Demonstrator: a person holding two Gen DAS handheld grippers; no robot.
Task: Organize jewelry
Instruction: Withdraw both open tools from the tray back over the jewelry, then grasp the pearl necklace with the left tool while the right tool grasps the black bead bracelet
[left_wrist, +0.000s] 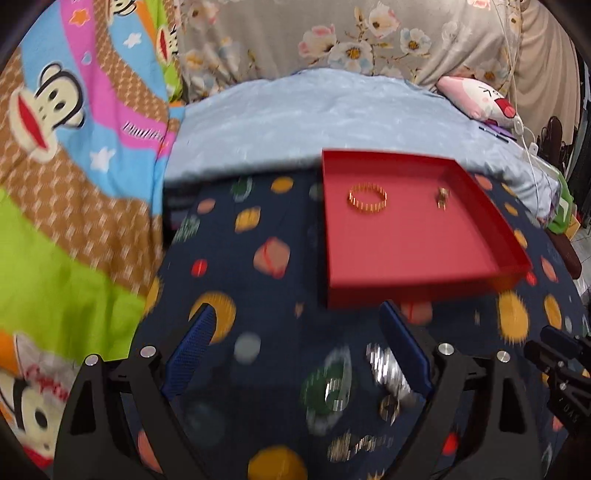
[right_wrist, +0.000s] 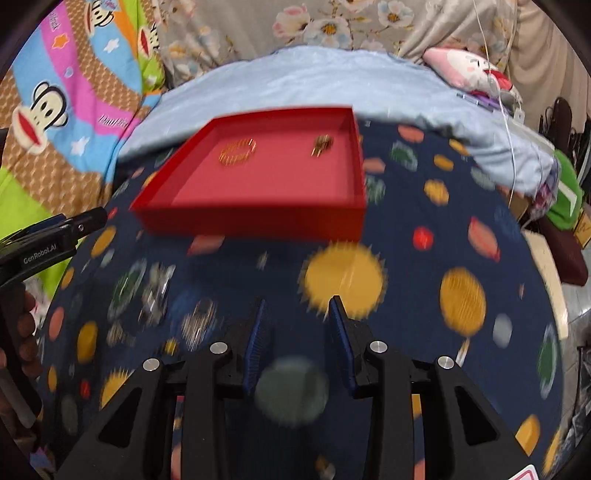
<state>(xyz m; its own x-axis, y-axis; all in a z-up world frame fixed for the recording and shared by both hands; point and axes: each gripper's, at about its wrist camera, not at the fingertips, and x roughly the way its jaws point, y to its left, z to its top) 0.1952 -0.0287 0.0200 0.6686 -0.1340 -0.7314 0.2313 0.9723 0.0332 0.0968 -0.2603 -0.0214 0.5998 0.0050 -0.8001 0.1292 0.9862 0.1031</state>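
Already in the red tray (left_wrist: 424, 254): a gold bracelet (left_wrist: 368, 198) lying flat toward the far left, and a small gold piece (left_wrist: 441, 195), perhaps a ring or earring, toward the far right, well apart from it. Still out on the dark planet-print cloth (left_wrist: 240, 280): a blurred silvery band or watch (left_wrist: 388, 369) with a few more glinting bits (left_wrist: 354, 445) nearer the camera, too smeared to name. So roughly partway through, by the look of it: two pieces stowed, several left loose in front of the tray.

Left gripper (left_wrist: 295, 354) low over the cloth, jaws spread wide and empty, the silvery band just inside the right-hand finger. Right gripper (right_wrist: 297, 343) likewise empty, jaws parted less widely, over bare cloth short of the tray's near wall. Heavy motion blur in both views, so fine detail uncertain. Beyond: pale blue bedding (left_wrist: 314, 118) and a monkey-print quilt (left_wrist: 74, 147).
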